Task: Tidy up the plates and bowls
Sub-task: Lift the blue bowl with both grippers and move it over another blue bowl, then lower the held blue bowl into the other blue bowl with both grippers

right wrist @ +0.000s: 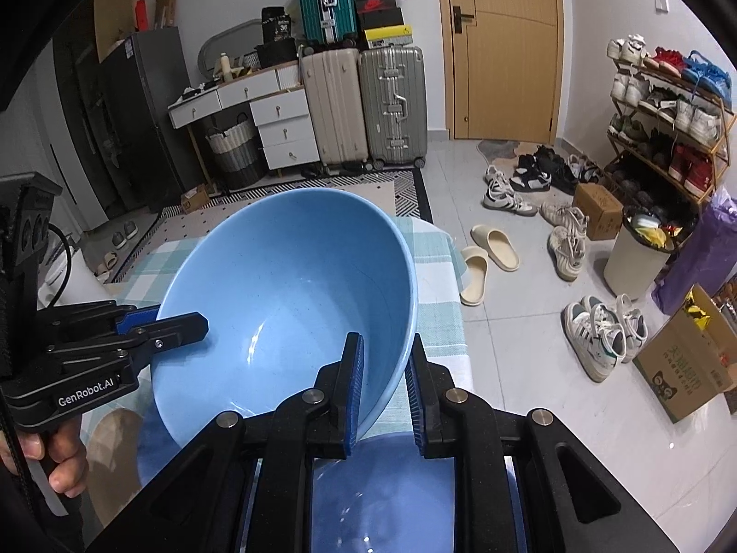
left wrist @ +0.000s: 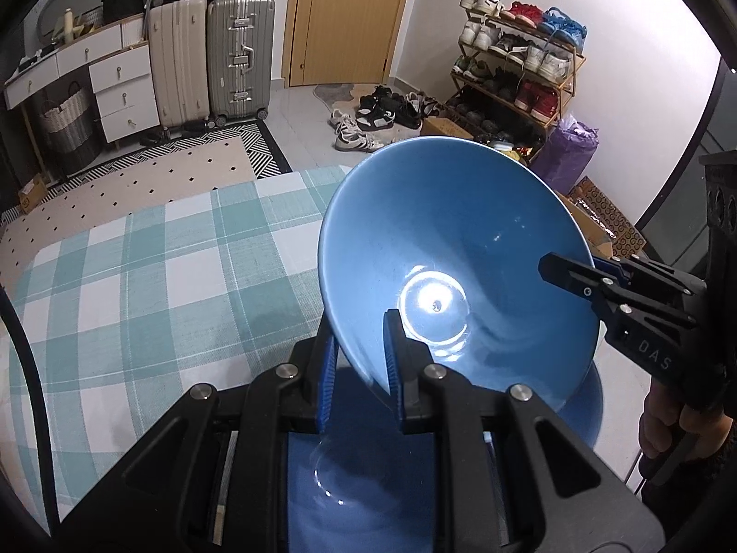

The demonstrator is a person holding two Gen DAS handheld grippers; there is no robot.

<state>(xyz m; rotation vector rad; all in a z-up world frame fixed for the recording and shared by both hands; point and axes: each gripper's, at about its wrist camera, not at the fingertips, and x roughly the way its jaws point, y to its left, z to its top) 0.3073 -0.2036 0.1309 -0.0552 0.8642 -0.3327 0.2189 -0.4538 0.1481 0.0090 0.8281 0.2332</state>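
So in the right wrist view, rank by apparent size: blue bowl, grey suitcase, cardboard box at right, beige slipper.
1. Blue bowl, though it is nearest the camera.
2. Grey suitcase.
3. Cardboard box.
4. Beige slipper.

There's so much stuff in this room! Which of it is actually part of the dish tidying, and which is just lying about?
Part of the job:
- blue bowl, clamped by the left gripper and the right gripper
- second blue dish below it
- checked tablecloth

Just lying about:
- suitcases
- shoe rack
- slippers
- cardboard box
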